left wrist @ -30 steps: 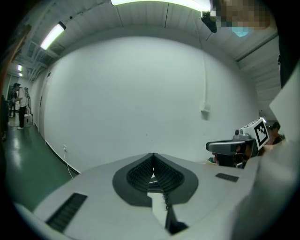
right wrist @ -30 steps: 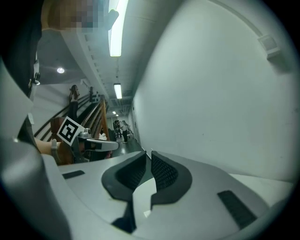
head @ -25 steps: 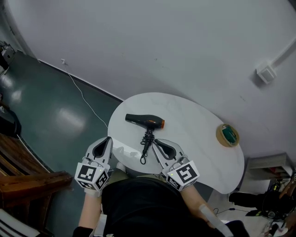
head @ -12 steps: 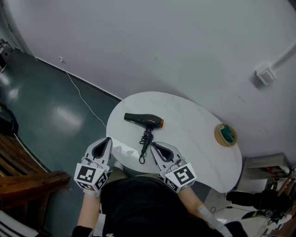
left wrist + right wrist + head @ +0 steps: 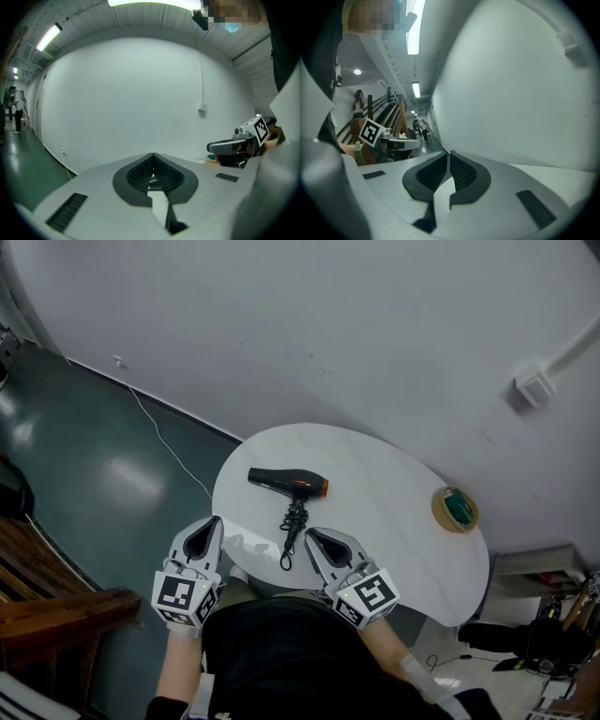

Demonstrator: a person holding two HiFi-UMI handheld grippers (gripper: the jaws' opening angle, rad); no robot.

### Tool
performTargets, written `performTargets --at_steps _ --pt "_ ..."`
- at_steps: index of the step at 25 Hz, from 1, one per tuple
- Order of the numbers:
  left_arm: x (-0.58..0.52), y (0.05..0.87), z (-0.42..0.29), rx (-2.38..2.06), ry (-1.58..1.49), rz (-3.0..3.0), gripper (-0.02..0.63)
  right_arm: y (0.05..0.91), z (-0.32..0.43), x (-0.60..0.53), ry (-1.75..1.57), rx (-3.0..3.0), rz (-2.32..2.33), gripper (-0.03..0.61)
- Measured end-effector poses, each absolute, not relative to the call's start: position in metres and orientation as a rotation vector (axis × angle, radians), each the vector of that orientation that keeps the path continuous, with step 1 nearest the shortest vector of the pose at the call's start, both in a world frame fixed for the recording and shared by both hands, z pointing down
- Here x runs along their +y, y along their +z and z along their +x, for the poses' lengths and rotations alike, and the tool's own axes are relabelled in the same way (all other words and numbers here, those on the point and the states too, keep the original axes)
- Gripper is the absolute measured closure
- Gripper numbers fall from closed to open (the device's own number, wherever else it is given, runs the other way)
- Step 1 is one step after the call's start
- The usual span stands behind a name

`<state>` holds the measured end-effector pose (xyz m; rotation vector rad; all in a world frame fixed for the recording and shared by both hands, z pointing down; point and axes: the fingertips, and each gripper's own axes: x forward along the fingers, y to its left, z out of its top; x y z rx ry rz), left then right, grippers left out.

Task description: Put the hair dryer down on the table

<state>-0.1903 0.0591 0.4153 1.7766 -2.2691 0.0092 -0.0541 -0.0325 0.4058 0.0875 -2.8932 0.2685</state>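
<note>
Black hair dryer (image 5: 289, 484) with orange band, lying on its side on the round white worktop (image 5: 394, 512), cord (image 5: 294, 526) bundled beside it; left hand-held gripper (image 5: 214, 521) and right hand-held gripper (image 5: 310, 533) near the front edge, jaws pressed together, both empty; tape roll (image 5: 457, 509) well apart.

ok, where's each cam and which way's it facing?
Head view: on the person's head, steeply down at table and hair dryer; left gripper, right gripper, torso show.
Left gripper view: on that gripper, along its shut jaws toward the wall; right gripper at right.
Right gripper view: on that gripper, along its shut jaws toward wall and corridor; left gripper at left.
Shared: each gripper view catches the other gripper and the wall.
</note>
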Motion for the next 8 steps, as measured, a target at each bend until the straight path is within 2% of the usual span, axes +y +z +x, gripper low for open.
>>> performTargets --at_steps 8 --pt "0.0567 0.4174 -0.1860 -2.261 0.012 1.786 0.606 0.4050 -0.0477 -0.0385 0.289 -2.915 0.146 0.554"
